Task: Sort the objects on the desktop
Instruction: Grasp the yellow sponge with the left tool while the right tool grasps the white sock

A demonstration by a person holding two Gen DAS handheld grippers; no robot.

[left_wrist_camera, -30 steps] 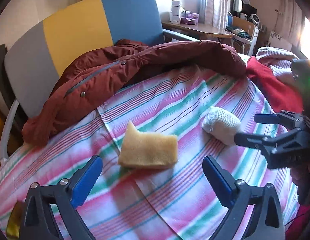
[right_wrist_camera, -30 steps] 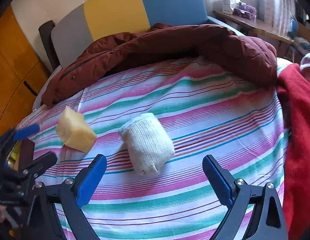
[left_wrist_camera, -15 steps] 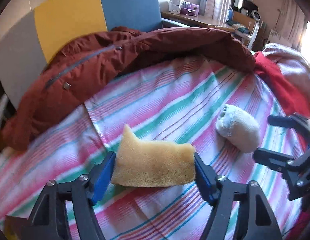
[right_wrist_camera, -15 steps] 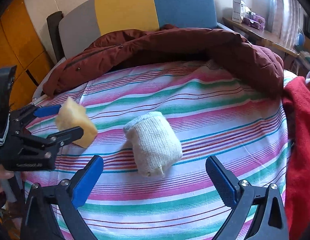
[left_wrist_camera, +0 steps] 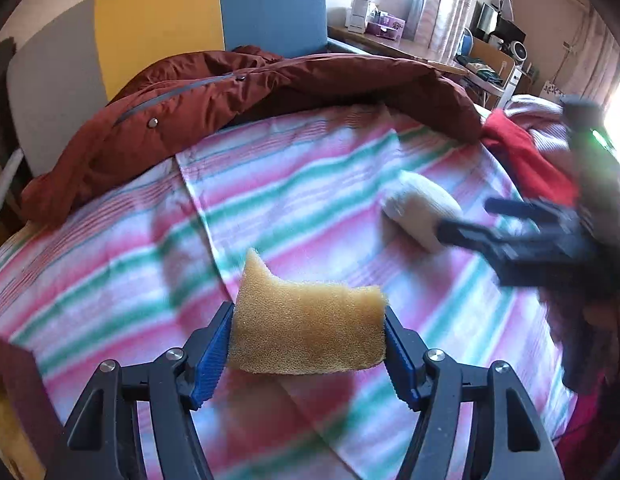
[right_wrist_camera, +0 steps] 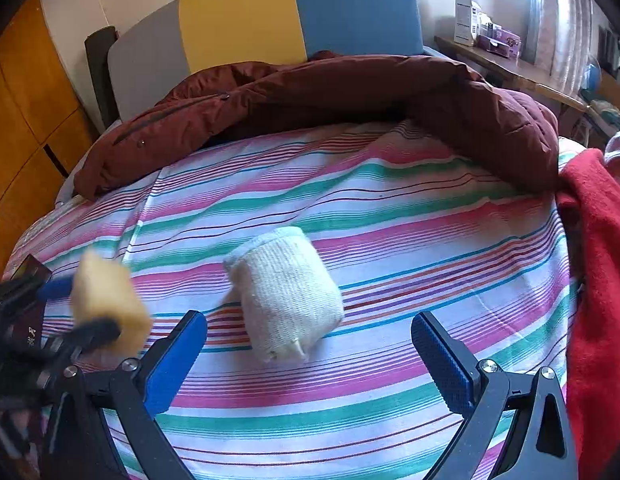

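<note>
1. 2 grippers in play. Left gripper (left_wrist_camera: pixel 308 350): blue pads touch both short ends of the yellow sponge (left_wrist_camera: pixel 308 330), jaws closing on it. Clamped, as far as the left wrist view shows.
2. Sponge sits between the left fingertips. Its underside seems raised off the striped bedsheet (left_wrist_camera: pixel 302 184), though blur keeps that unsure. The right wrist view shows the same sponge (right_wrist_camera: pixel 108 300) smeared, gripped at far left.
3. Right gripper (right_wrist_camera: pixel 310 354): jaws fully apart, nothing between the pads. It hangs above the sheet, aimed at the white rolled sock (right_wrist_camera: pixel 286 296).
4. Sock lies on its side on the striped bedsheet (right_wrist_camera: pixel 389 216), just ahead of the right fingertips, not touched. In the left wrist view the sock (left_wrist_camera: pixel 419 210) is partly hidden behind the right gripper (left_wrist_camera: pixel 493 220).
5. Outward: a dark red jacket (right_wrist_camera: pixel 349 92) is heaped along the far edge of the bed, a red cloth (right_wrist_camera: pixel 601 240) at the right edge, a grey-yellow-blue headboard (right_wrist_camera: pixel 270 16) behind. No bin or sorting spot visible in either view.
6. Step in hand, my read: pickup of the sponge by the left, right lined up for the sock.
7. Next move calls for: firm squeeze on the soft sponge before lifting clear. Right must drop lower so the pads straddle the sock's width, then close. Destination unknown from here.
</note>
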